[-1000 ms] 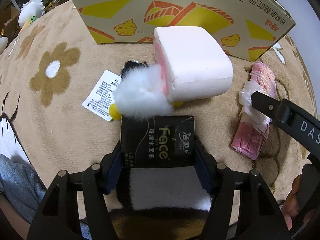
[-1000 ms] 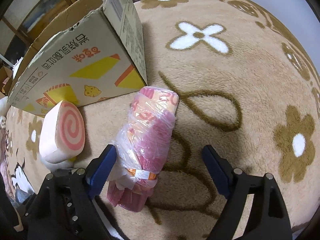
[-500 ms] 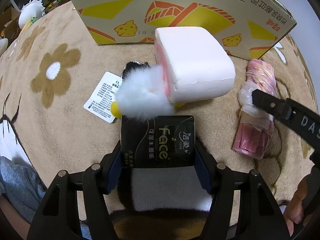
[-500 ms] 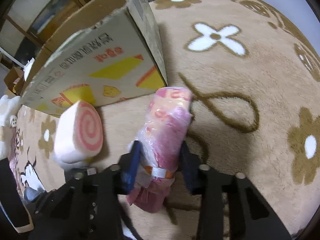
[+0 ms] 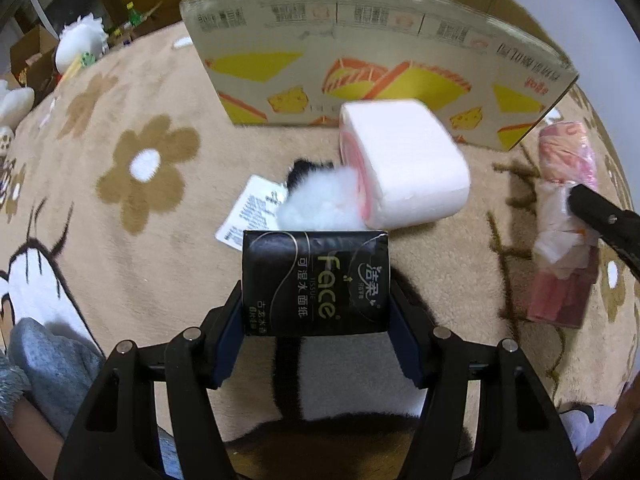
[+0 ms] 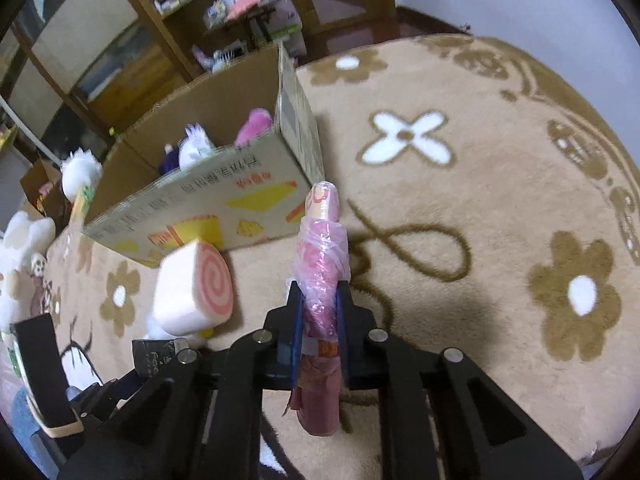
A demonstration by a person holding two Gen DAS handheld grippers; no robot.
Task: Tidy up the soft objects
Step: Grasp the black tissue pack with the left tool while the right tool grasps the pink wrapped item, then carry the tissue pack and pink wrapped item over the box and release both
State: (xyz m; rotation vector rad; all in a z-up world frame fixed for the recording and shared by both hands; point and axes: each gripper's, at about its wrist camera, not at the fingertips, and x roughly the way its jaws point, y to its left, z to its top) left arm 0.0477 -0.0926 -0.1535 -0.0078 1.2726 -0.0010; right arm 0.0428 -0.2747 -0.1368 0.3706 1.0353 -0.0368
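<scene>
My left gripper (image 5: 316,320) is shut on a black tissue pack (image 5: 316,282) and holds it above the rug. My right gripper (image 6: 320,312) is shut on a pink plastic-wrapped roll (image 6: 322,264), lifted off the rug; the roll also shows in the left wrist view (image 5: 564,208). A pink-and-white swirl-roll plush (image 5: 404,172) lies on the rug in front of the open cardboard box (image 5: 360,60), with a white fluffy toy (image 5: 320,204) against it. The box (image 6: 200,196) holds several plush toys (image 6: 196,146).
A beige flower-patterned rug (image 6: 480,200) covers the surface. A paper tag (image 5: 250,210) lies beside the fluffy toy. White plush toys (image 6: 24,240) sit at the left edge. Wooden shelves (image 6: 180,20) stand behind the box.
My right gripper closed on the pink roll and lifted it off the rug. My left gripper rose with the tissue pack, bringing the box's top edge into view.
</scene>
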